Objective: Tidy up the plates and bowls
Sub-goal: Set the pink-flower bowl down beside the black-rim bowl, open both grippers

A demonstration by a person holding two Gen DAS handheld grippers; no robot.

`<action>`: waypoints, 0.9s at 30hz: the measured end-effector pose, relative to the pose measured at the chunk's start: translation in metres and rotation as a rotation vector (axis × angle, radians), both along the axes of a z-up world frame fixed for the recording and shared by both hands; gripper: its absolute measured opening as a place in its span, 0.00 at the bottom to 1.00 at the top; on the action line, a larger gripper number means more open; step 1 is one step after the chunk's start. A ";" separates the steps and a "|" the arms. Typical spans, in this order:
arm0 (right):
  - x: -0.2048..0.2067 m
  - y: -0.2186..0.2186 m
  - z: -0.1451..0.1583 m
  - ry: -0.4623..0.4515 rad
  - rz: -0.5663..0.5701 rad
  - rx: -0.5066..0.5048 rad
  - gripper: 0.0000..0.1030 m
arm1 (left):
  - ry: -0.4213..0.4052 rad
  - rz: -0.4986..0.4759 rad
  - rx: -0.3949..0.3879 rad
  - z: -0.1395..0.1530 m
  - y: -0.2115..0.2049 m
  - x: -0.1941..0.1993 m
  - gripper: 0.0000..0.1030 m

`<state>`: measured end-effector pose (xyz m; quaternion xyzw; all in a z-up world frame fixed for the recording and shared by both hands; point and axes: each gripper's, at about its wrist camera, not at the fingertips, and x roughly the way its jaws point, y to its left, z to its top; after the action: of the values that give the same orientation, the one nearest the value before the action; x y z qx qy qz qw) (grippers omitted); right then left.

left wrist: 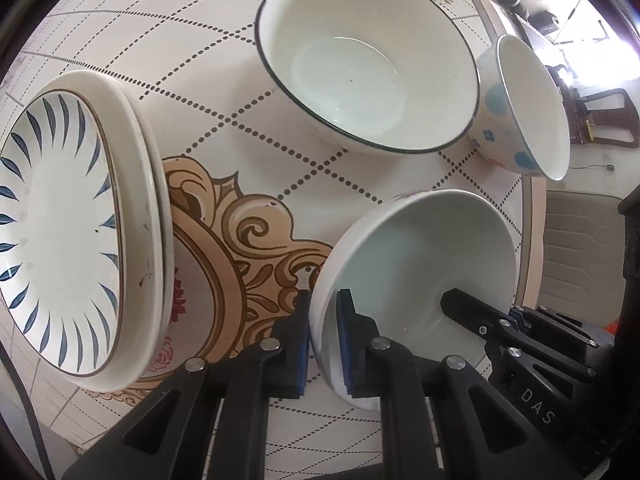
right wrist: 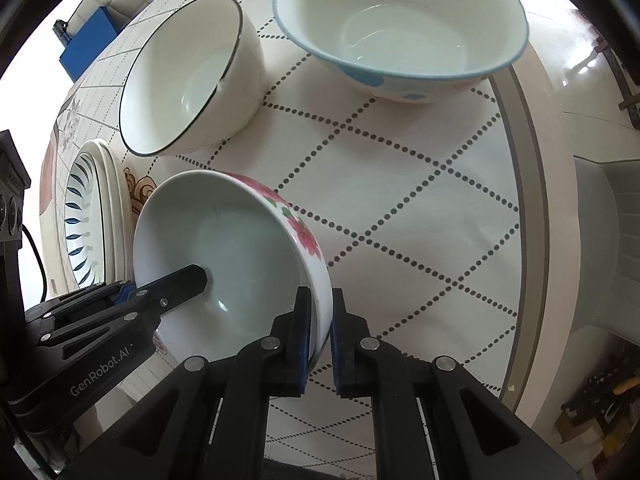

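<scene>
A white bowl with red flowers on its outside is held between both grippers over the tablecloth. My left gripper is shut on its left rim, one pad inside and one outside. My right gripper is shut on the opposite rim the same way. Each wrist view also shows the other gripper: the right gripper and the left gripper, each with a black finger reaching into the bowl. Whether the bowl's base touches the table is hidden.
A larger dark-rimmed white bowl stands behind the held bowl. A blue-spotted bowl stands beside it, near the table edge. A stack of blue-leaf plates lies to the left.
</scene>
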<state>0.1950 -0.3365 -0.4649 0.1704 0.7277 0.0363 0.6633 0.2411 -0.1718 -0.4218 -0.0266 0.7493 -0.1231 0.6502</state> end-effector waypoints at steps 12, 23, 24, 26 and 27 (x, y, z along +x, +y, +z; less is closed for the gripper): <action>0.021 0.000 -0.008 0.032 0.030 0.013 0.10 | 0.040 0.046 0.001 -0.013 0.022 0.015 0.11; 0.025 -0.038 0.033 -0.025 0.015 -0.008 0.42 | -0.088 0.015 0.008 0.059 0.052 0.019 0.36; 0.026 -0.046 0.040 -0.041 0.008 -0.005 0.45 | -0.096 0.014 -0.005 0.065 0.054 0.026 0.38; 0.033 -0.051 0.051 -0.055 -0.003 0.027 0.57 | -0.119 0.002 -0.011 0.072 0.053 0.042 0.43; 0.039 -0.053 0.055 -0.059 -0.014 0.052 0.57 | -0.129 -0.006 -0.009 0.074 0.050 0.051 0.45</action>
<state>0.2336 -0.3899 -0.4101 0.1916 0.7056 0.0558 0.6799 0.2917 -0.1221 -0.3480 -0.0193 0.7052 -0.1299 0.6968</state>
